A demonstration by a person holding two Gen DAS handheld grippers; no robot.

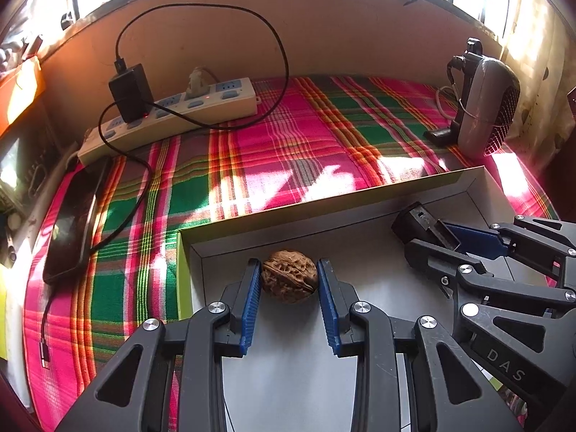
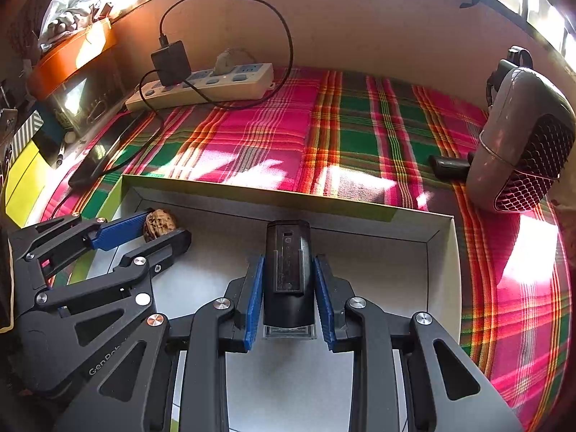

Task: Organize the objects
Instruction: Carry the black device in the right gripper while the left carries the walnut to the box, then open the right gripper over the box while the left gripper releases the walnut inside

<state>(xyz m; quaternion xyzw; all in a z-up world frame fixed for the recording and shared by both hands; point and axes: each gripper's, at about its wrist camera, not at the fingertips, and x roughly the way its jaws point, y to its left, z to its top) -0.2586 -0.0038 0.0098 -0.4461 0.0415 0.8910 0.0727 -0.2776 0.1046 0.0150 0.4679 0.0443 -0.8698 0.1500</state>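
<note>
Nearest you, the left gripper (image 1: 289,280) is clamped on a walnut (image 1: 289,275), its blue pads (image 1: 252,298) pressing both sides of the shell, low over the near-left part of the box floor. To its right, the right gripper (image 2: 288,280) is clenched on a black rectangular device (image 2: 288,262), upright between the pads with a clear part showing at its lower end; whether it touches the floor cannot be told.

Risks: the walnut is round and hard, so if you let go above the floor it will probably roll toward the left wall or under the other tool. The device is tall and narrow; released while tilted, it may tip over. The two grippers work just beside each other inside the white box (image 1: 324,212), so a sideways swing could knock their linkages together.

Room: the box floor between and ahead of the tools is bare up to the far wall. You are close to the left wall (image 1: 183,273); the right wall (image 2: 446,248) stands further off.

Beyond the rim, plaid cloth (image 1: 306,126) lies open. A phone (image 1: 72,223) and power strip (image 1: 172,115) with a looping cable (image 1: 280,57) occupy the far left; a grey fan-like appliance (image 2: 522,144) stands far right.
</note>
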